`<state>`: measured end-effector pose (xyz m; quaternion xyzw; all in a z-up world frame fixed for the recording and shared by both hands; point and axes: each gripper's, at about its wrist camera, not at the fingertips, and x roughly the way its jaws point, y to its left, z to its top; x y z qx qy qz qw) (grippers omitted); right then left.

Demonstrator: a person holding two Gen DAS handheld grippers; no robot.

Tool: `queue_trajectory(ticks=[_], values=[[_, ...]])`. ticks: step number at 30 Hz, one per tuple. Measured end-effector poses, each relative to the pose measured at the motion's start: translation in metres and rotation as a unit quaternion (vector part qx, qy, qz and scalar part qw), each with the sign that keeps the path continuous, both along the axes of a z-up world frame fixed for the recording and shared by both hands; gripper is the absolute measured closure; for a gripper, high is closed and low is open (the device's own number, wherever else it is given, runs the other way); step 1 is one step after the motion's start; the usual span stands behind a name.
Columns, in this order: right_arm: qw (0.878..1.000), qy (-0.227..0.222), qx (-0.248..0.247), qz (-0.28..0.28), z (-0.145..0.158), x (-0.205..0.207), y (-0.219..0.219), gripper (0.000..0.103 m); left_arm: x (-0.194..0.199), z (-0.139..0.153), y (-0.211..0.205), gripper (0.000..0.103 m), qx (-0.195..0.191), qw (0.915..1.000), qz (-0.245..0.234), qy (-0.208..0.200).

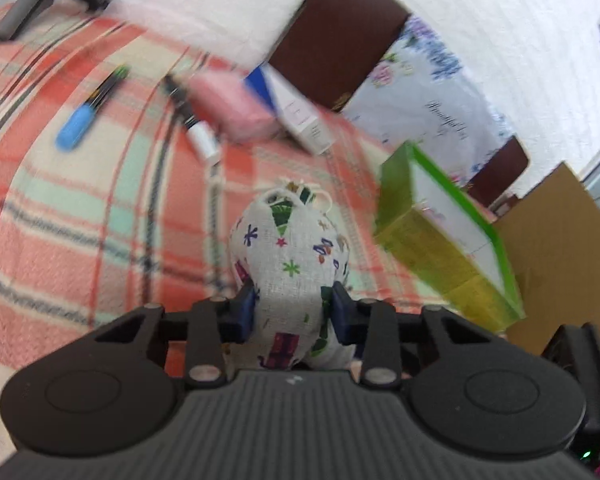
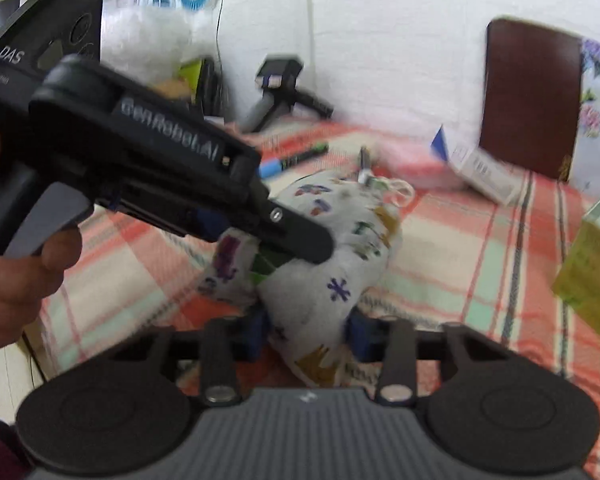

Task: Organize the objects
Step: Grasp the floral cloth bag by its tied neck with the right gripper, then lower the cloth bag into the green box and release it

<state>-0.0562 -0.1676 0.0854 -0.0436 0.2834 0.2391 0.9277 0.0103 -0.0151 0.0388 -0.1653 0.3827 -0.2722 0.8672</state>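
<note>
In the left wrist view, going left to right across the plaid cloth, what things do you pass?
Blue-capped marker → white-capped pen → pink block → white carton → green and yellow box. The printed pouch sits nearer, clamped in the left gripper.

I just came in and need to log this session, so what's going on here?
A person is tidying things on a plaid cloth with two hand-held grippers. The left hand-held gripper and the right hand-held gripper are both clamped on the same printed drawstring pouch, each pinching a different part. Markers, a pink pack, a white box and a green bag lie nearby, untouched. The frames are motion-blurred, so where the pouch goes next is unclear.
</note>
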Motion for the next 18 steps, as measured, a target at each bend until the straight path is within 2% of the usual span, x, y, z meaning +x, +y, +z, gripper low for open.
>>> queue_trajectory(ticks=[2,4,7,10,12,18], values=[[0.998,-0.051,0.001,-0.031,0.015,-0.012,-0.014,0.068,-0.006,0.024,-0.021,0.064,0.003,0.9984,-0.025,-0.050],[0.992,-0.109,-0.007,-0.066,0.031,-0.020,-0.032,0.069,-0.010,0.047,-0.047,0.064,0.004,0.9931,-0.056,-0.103],[0.978,-0.167,-0.021,-0.127,0.049,-0.020,-0.065,0.068,0.000,0.071,-0.094,0.063,-0.001,0.9841,-0.102,-0.145],[0.968,-0.174,-0.015,-0.183,0.055,-0.007,-0.105,0.068,0.015,0.077,-0.148,0.063,0.010,0.9765,-0.137,-0.166],[0.963,-0.162,-0.009,-0.214,0.053,0.005,-0.131,0.068,0.026,0.073,-0.181,0.062,0.022,0.9732,-0.153,-0.170],[0.955,-0.111,0.004,-0.275,0.027,0.047,-0.180,0.065,0.064,0.047,-0.244,0.060,0.052,0.9747,-0.158,-0.149]])
